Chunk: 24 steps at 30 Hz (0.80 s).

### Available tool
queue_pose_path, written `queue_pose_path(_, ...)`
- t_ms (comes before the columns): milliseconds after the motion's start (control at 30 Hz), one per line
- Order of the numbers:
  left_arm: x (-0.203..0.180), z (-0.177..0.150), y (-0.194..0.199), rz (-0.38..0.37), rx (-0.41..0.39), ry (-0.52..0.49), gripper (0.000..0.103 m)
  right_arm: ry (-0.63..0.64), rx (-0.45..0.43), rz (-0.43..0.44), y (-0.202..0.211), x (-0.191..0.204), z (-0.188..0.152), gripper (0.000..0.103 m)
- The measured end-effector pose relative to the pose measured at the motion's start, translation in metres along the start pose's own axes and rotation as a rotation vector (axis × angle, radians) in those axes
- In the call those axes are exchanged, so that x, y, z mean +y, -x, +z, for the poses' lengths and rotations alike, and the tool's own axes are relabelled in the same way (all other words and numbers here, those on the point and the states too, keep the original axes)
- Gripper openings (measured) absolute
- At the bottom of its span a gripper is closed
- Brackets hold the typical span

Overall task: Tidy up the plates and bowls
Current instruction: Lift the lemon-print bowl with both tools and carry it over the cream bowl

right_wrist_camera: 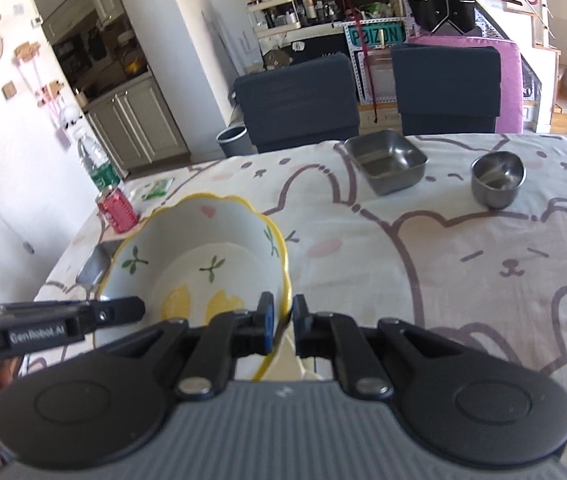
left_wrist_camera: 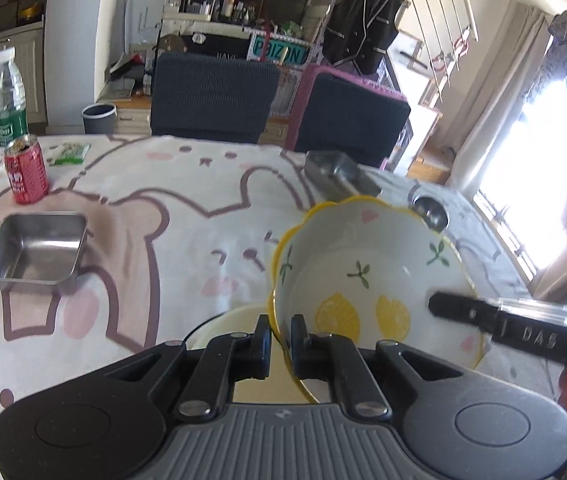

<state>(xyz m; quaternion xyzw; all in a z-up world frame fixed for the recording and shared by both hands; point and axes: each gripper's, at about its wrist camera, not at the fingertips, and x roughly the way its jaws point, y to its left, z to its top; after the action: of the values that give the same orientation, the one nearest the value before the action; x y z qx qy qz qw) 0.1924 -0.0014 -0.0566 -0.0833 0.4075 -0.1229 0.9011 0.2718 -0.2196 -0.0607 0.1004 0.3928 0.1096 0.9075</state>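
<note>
A white ceramic bowl [left_wrist_camera: 367, 264] with a scalloped yellow rim and lemon and leaf prints hangs tilted above the table. My left gripper [left_wrist_camera: 280, 326] is shut on its near-left rim. My right gripper [right_wrist_camera: 283, 304] is shut on the rim of the same bowl [right_wrist_camera: 203, 248] at its right side. Each gripper's finger shows in the other's view, the right finger [left_wrist_camera: 483, 318] over the bowl's right edge and the left finger [right_wrist_camera: 117, 312] over its left edge. Under the bowl lies a cream dish [left_wrist_camera: 229, 320], mostly hidden.
On the bear-print tablecloth [right_wrist_camera: 483, 280] stand a square steel tray [left_wrist_camera: 35, 250], a red can [left_wrist_camera: 26, 176], a water bottle [left_wrist_camera: 9, 100] and a green packet [left_wrist_camera: 69, 154]. A square steel dish [right_wrist_camera: 387, 164] and a round steel cup [right_wrist_camera: 497, 180] sit farther back. Two dark chairs [right_wrist_camera: 299, 100] stand behind the table.
</note>
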Motion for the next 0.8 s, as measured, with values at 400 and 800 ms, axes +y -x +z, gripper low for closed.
queue_pose_path(400,0.011,-0.014,-0.03,-0.028,0.097,-0.041,0.014,0.048,0.075,-0.059,-0.021,0.006,-0.008,0.01)
queue_pose_path(800,0.005,-0.03,-0.053,-0.01,0.197,-0.104,0.021,0.123,0.155,-0.115,-0.037,0.013,-0.017,0.01)
